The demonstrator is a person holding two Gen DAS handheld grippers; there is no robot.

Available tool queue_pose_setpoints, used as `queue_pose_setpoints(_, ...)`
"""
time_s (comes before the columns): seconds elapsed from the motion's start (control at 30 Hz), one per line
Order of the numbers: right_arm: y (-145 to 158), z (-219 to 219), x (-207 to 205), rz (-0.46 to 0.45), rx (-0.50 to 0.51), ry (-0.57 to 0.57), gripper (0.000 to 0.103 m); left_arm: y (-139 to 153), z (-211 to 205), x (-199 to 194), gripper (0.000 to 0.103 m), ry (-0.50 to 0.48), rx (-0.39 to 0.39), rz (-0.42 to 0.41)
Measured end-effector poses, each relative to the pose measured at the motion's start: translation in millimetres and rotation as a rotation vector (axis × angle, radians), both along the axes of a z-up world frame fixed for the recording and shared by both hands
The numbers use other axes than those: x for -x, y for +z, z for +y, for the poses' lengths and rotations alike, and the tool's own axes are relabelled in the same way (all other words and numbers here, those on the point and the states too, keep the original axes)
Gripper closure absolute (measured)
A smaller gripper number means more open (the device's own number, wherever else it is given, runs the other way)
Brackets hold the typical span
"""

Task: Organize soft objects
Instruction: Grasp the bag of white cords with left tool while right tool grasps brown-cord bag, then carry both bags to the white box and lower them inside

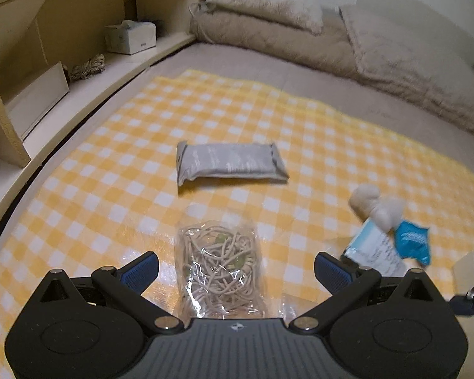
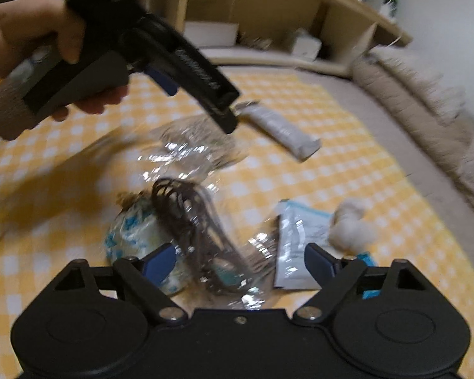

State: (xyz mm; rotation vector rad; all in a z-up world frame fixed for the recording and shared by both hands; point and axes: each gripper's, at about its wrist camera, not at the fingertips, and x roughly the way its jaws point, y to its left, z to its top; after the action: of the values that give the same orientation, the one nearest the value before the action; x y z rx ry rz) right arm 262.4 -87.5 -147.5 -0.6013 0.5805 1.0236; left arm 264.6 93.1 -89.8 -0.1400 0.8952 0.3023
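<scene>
On the yellow checked cloth point(image 1: 110, 164), a clear bag of beige cord point(image 1: 219, 265) lies between the open fingers of my left gripper point(image 1: 235, 268). A grey packet point(image 1: 229, 164) lies beyond it. White cotton balls point(image 1: 377, 205), a white sachet point(image 1: 376, 249) and a blue sachet point(image 1: 412, 243) lie to the right. My right gripper point(image 2: 238, 265) is open over a clear bag of dark cord point(image 2: 199, 237), beside a blue-and-white wrapped bundle point(image 2: 132, 237). The left gripper point(image 2: 224, 117) shows above the beige cord bag point(image 2: 189, 148). The grey packet point(image 2: 281, 129), white sachet point(image 2: 297, 240) and cotton balls point(image 2: 350, 227) show too.
Beige pillows point(image 1: 300, 31) and a folded blanket lie at the bed's far end. A wooden shelf point(image 1: 79, 94) on the left holds a tissue box point(image 1: 129, 36), a coil of rope point(image 1: 88, 66) and a white box.
</scene>
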Motion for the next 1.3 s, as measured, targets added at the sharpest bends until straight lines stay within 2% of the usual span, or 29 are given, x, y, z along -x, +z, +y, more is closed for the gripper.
queue_pose_setpoints(0.13, -11.6, 6.1, -4.9, 0.082, 0.017, 0.071, 0.027, -11.3, -7.9, -13.0, 0.0, 0.0, -0.072, 0.039)
queue_pose_setpoints(0.23, -15.8, 8.3, -8.9, 0.097, 0.018, 0.086, 0.028, -21.4, -9.1, -20.2, 0.0, 0.012, -0.121, 0.072)
queue_pose_setpoints(0.33, -20.1, 10.9, -11.7, 0.114, 0.016, 0.083, 0.028, -29.4, -3.9, -24.6, 0.0, 0.047, -0.136, 0.096)
queue_pose_setpoints(0.43, -23.7, 11.5, -10.9, 0.135, 0.024, 0.066, 0.034, -33.0, 0.8, -26.4, 0.0, 0.071, -0.118, 0.103)
queue_pose_setpoints(0.53, -23.1, 12.5, -11.2, 0.178, 0.018, 0.042, 0.045, -35.4, 5.1, -27.5, 0.0, 0.069, -0.077, 0.107)
queue_pose_setpoints(0.63, -20.9, 11.5, -9.2, 0.206, 0.019, 0.011, 0.052, -38.0, 7.5, -27.1, 0.008, 0.079, -0.045, 0.112)
queue_pose_setpoints(0.7, -21.0, 11.5, -9.0, 0.214, 0.024, -0.01, 0.057, -40.2, 10.0, -26.7, 0.018, 0.076, -0.022, 0.118)
queue_pose_setpoints(0.77, -19.7, 12.2, -7.1, 0.216, 0.032, -0.029, 0.06, -43.5, 9.9, -25.4, 0.025, 0.066, -0.017, 0.126)
queue_pose_setpoints(0.8, -18.7, 12.6, -6.3, 0.218, 0.034, -0.038, 0.062, -44.4, 9.8, -24.8, 0.032, 0.06, -0.01, 0.127)
queue_pose_setpoints(0.9, -14.1, 13.1, -4.0, 0.229, 0.037, -0.064, 0.065, -42.2, 8.0, -22.6, 0.037, 0.044, -0.015, 0.121)
queue_pose_setpoints(1.07, -4.0, 9.6, 1.5, 0.225, 0.043, -0.116, 0.068, -32.3, 14.7, -13.0, 0.041, 0.048, 0.004, 0.1)
queue_pose_setpoints(1.3, 12.8, 0.9, 8.7, 0.219, 0.034, -0.204, 0.071, -0.7, 20.1, 8.3, 0.042, 0.053, 0.024, 0.007)
